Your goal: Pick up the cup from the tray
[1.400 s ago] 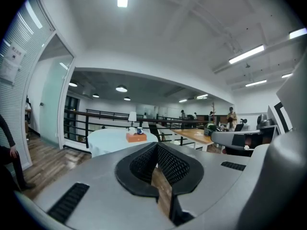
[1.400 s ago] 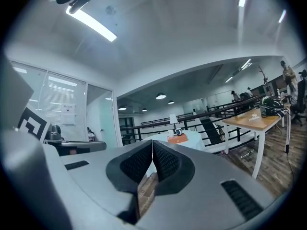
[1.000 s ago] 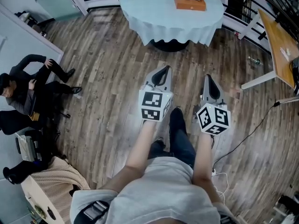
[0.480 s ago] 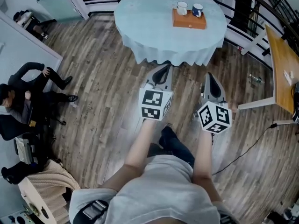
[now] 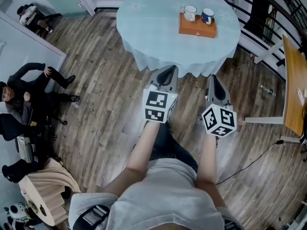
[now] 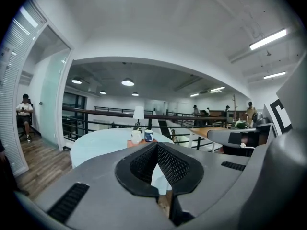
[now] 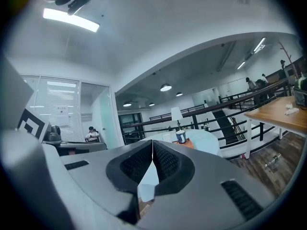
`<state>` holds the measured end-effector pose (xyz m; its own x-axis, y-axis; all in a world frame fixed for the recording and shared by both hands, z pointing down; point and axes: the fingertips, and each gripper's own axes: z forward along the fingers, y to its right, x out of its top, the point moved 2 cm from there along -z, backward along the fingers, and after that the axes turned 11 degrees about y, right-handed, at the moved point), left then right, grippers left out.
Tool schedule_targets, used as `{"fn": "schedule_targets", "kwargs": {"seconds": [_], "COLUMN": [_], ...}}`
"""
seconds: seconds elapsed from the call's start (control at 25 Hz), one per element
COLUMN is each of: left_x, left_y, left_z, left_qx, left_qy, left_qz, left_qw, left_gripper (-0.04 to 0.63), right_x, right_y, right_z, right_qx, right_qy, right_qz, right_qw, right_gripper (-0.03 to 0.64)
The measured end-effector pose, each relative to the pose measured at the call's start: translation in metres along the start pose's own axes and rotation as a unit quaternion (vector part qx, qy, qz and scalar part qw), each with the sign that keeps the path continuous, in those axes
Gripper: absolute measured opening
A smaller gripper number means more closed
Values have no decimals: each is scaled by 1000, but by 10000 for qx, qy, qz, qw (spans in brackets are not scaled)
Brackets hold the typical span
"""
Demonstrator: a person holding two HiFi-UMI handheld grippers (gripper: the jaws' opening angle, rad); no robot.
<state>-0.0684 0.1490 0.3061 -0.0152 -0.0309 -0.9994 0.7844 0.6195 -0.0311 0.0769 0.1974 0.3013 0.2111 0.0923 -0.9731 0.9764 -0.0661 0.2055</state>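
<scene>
Jaws of the left gripper [image 5: 168,72] are sitting pressed together, gripping nothing. Those of the right gripper [image 5: 213,79] are doing likewise, tips meeting, empty. Both are pointing at the round table [image 5: 144,23], hanging above the floor [image 5: 105,104] near its edge. A white cup [image 5: 190,12] and a blue cup [image 5: 207,16] are standing side by side on the tray [image 5: 196,29], well apart from both grippers.

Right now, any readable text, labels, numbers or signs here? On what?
None readable.
On the left gripper and right gripper: square black-and-white patterns, no letters.
On the paper sheet in the background: print too blurred.
On the blue cup: any print too small to tell.
</scene>
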Motion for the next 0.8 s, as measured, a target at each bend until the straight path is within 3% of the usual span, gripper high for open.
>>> {"fn": "schedule_targets", "kwargs": {"seconds": [0.44, 0.8], "left_x": [-17, -7], "left_y": [-26, -66], "left_z": [99, 215], "left_qx": [-208, -413], "left_qy": [-72, -66], "left_qz": [-112, -193], "left_qw": [9997, 9989], "left_gripper": [6, 6], "right_x": [-19, -21], "right_y": [45, 87], "right_z": [77, 187], "right_qx": [-123, -228], "right_qy": [-132, -249], "right_qz": [-17, -102], "right_qw": [9998, 9994], "right_gripper": [9, 9]}}
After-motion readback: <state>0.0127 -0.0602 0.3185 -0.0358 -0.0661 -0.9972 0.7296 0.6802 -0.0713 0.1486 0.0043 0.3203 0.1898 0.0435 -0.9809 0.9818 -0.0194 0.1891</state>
